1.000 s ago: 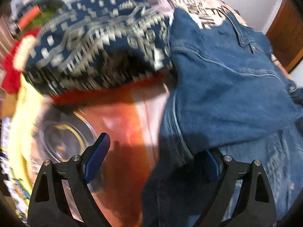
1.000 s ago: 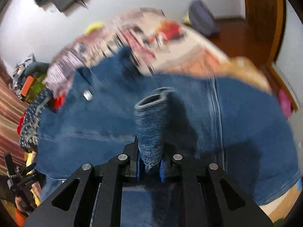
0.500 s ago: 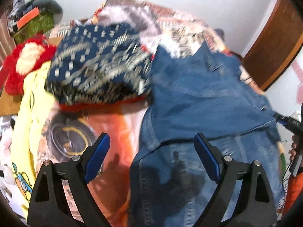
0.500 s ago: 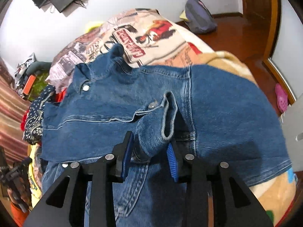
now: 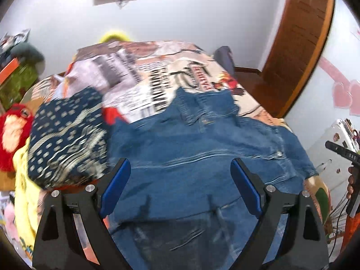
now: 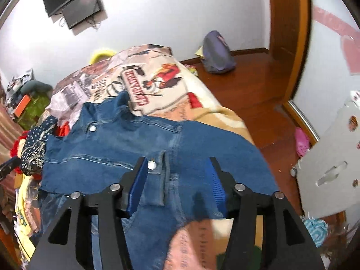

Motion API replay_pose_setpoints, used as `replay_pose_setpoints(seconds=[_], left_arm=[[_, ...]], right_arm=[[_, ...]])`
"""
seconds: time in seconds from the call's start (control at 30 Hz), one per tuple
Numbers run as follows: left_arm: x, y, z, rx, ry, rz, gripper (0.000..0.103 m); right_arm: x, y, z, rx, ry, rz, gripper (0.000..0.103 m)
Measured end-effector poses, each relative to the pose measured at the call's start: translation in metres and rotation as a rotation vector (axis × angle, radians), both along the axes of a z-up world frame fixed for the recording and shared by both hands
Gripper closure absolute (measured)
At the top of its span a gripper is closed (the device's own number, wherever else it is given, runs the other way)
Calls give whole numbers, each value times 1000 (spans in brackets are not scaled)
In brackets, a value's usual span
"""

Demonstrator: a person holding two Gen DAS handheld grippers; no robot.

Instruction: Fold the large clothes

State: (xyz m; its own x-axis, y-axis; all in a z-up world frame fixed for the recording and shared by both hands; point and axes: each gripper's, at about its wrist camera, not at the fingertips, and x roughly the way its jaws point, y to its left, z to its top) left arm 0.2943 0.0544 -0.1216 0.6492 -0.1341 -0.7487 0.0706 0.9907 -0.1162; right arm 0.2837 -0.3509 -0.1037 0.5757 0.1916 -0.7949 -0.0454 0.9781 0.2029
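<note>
Left tool [image 5: 180, 189]: black frame w/ blue pads, jaws wide apart, nothing between them, hanging above the cloth. Right tool [image 6: 177, 180]: same build, jaws apart and just been opening; the cuff it pinched is no longer pressed by the pads, nothing gripped now.

Below both tools lies the large blue denim jacket [image 5: 202, 148], spread on the bed, part folded: one layer w/ a straight lower edge lies over another denim layer nearer the cameras. In the right wrist view a sleeve cuff w/ silver snap button [image 6: 152, 164] lies flat on the jacket, between the right tool's pads as seen but not touching them. Another snap [image 6: 92, 128] sits near the collar, which points to the far end of the bed.

Just left of the jacket, touching its edge: folded navy cloth w/ cream geometric pattern [image 5: 65, 141], w/ red fabric [image 5: 111, 114] peeking behind it. Yellow cloth [image 5: 24, 193] lies under and left of that. Red plush toy [image 5: 13, 135] at the far left edge.

Bed cover: printed blanket w/ comic-style graphics and lettering [image 6: 157, 83], reaching beyond the collar.

Further off: purple backpack [image 6: 217, 54] on the wood floor [image 6: 252, 78] by the white wall, brown wooden door frame [image 6: 290, 36] at right, dark wall-mounted screen [image 6: 72, 0] up top. Left wrist view blurred in parts.
</note>
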Motion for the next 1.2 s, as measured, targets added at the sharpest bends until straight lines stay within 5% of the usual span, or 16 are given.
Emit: replay_pose_setpoints(seconds=[0.2, 0.47, 0.67, 0.83, 1.03, 1.2], left_arm=[[20, -55, -7, 46, -8, -88, 13], [34, -91, -45, 25, 79, -145, 13], [46, -95, -66, 12, 132, -134, 13], [55, -91, -78, -25, 173, -110, 13], [54, -91, -83, -2, 174, -108, 13], [47, -88, -83, -10, 187, -114, 13]], right_arm=[[-17, -35, -28, 54, 77, -95, 51], [-23, -83, -103, 290, 282, -254, 51], [-10, -99, -121, 434, 278, -331, 51], [13, -102, -130, 417, 273, -385, 51], [32, -94, -122, 272, 247, -377, 53], [20, -98, -98, 254, 142, -403, 84]])
